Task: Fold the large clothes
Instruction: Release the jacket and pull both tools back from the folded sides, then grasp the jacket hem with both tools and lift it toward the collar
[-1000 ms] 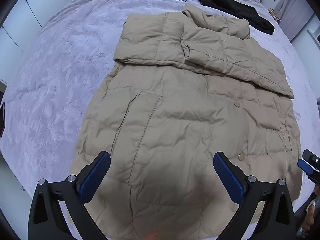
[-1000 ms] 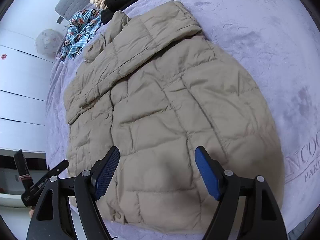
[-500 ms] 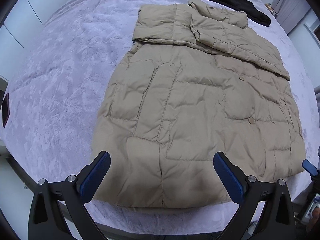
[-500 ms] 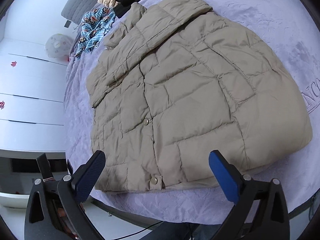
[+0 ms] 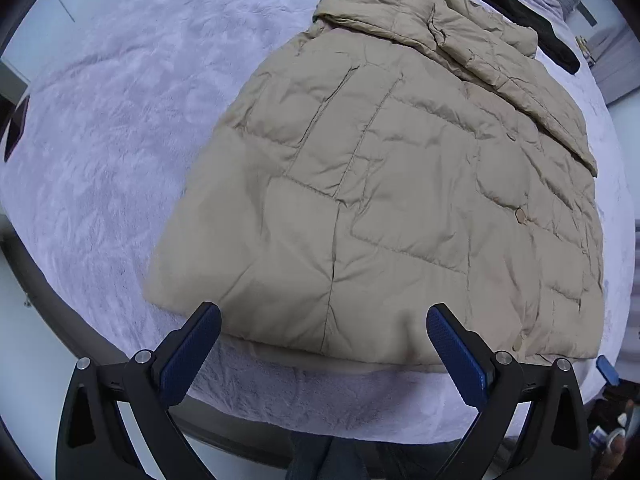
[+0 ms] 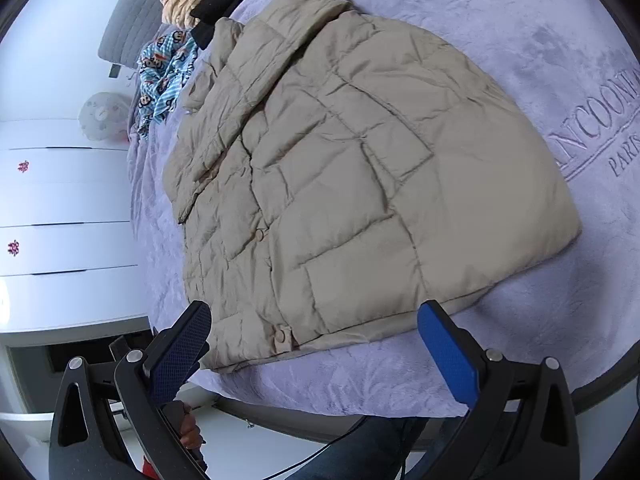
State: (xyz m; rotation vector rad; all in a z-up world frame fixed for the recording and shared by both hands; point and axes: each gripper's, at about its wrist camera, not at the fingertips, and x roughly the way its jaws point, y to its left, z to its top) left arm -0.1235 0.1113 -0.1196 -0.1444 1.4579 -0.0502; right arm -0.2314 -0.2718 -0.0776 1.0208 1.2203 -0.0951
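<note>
The left gripper (image 5: 324, 344) is wide open and holds nothing. Its blue pads (image 5: 188, 354) sit just over the bottom edge of the tan puffy coat (image 5: 400, 184). The coat lies flat on the purple blanket (image 5: 104, 120), with its sleeves folded across the top. A black cloth (image 5: 516, 8) lies past the collar.

The right gripper (image 6: 316, 350) is wide open too, with nothing in it. It hangs by the coat's bottom edge, near a snap button (image 6: 280, 335). A blue cartoon cloth (image 6: 166, 76) lies on the blanket's far left side.
</note>
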